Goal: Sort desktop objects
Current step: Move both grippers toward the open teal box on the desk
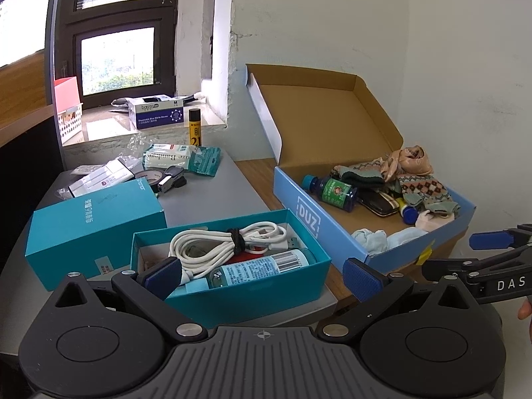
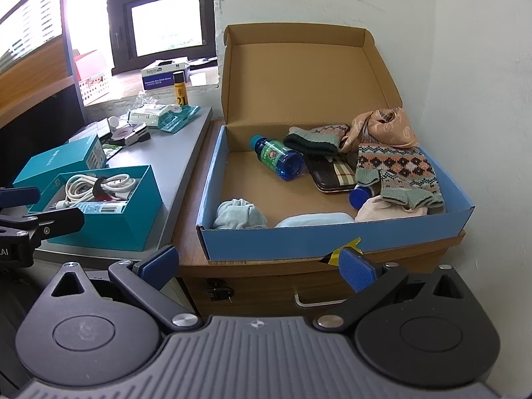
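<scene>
Two grippers show, both spread wide with nothing between their blue pads. From the left wrist view, the left gripper (image 1: 262, 274) hangs over the near end of a small open teal cardboard box (image 1: 232, 294), its left pad dipping just inside the box's near corner. That teal box holds a coiled white cable (image 1: 226, 242) tied with a black band and, in front of the cable, a clear bottle with a pale blue label (image 1: 262, 266) lying on its side. Left of the teal box lies its teal lid (image 1: 89, 222). Right of the teal box stands a large blue cardboard box with a raised brown flap (image 1: 319, 229), holding a dark blue bottle with a green label (image 1: 332, 191), patterned knit socks (image 1: 422, 188) and pale blue cloths (image 1: 372, 241). The right gripper (image 1: 488, 249) enters at the far right edge.

From the right wrist view, the right gripper (image 2: 259, 266) hovers before the near wall of the large blue box (image 2: 332, 236), above a wooden cabinet (image 2: 266, 286). Inside the box, the dark blue bottle (image 2: 279, 158) lies beside a dark plaid-trimmed wallet (image 2: 332, 176). Left of the large box sits the teal box (image 2: 109, 212) on a grey tabletop (image 2: 173, 153).
</scene>
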The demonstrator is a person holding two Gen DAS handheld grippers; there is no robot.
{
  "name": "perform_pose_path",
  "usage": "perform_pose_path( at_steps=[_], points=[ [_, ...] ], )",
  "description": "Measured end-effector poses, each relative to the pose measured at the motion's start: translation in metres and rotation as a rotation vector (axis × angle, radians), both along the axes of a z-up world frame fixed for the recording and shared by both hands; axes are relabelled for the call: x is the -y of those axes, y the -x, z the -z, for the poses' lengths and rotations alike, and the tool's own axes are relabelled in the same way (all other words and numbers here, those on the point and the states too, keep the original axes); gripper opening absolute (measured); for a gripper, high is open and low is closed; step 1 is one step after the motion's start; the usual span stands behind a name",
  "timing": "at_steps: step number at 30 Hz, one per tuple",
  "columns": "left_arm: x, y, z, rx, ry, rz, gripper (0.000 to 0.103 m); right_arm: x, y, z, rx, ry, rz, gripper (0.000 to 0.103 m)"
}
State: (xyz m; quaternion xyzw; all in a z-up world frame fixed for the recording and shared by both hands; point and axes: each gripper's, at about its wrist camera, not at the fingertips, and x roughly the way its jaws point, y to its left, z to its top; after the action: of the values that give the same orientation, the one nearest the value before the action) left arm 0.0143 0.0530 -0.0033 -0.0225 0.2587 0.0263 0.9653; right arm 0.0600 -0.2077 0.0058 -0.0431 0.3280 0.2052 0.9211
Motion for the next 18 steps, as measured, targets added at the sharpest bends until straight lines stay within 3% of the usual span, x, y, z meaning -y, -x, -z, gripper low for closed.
perform_pose_path(
  at_steps=[18],
  points=[
    [-0.0084, 0.0024, -0.0081, 0.02, -0.002, 0.032, 0.103, -0.0038, -0.0005, -0.0049, 0.006, 0.005, -0.03, 0.103]
  ],
)
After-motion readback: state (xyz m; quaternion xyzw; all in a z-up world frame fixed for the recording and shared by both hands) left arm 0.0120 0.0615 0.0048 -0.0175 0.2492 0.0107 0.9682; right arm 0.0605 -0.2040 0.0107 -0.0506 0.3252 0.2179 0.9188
